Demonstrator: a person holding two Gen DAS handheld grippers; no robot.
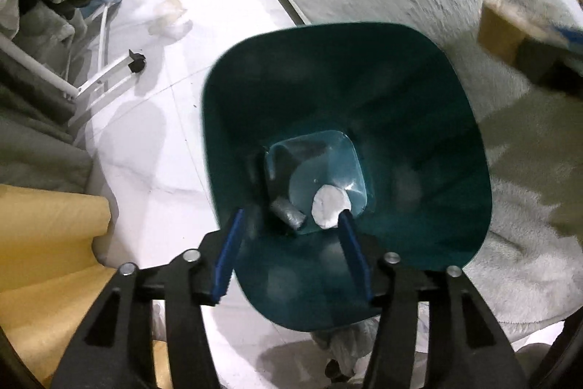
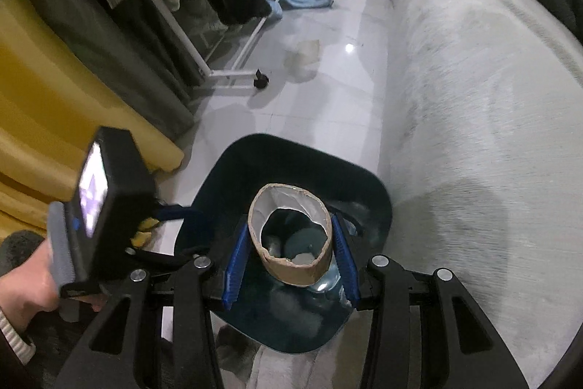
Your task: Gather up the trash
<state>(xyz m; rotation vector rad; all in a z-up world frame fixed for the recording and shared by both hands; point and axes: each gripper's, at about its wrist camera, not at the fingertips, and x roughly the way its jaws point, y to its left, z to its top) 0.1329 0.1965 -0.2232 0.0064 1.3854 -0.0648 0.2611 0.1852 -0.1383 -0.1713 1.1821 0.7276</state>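
Note:
A teal plastic trash bin (image 1: 419, 119) stands on the white tile floor beside a grey sofa. Inside it lie a white crumpled paper wad (image 1: 329, 206) and a grey wad (image 1: 288, 216). My left gripper (image 1: 288, 254) straddles the bin's near rim, one finger outside, one inside. My right gripper (image 2: 291, 257) is shut on a cardboard tube (image 2: 291, 232) and holds it over the bin's (image 2: 218, 192) open mouth. The tube also shows at the right edge of the left wrist view (image 1: 503, 31), with the right gripper (image 1: 550, 61) behind it.
A crumpled clear plastic wrapper (image 2: 304, 55) lies on the floor further off, also in the left wrist view (image 1: 169, 17). A white clothes rack leg (image 2: 233, 75) with a black caster stands near it. Yellow fabric (image 2: 73, 119) is at left, the grey sofa (image 2: 473, 97) at right.

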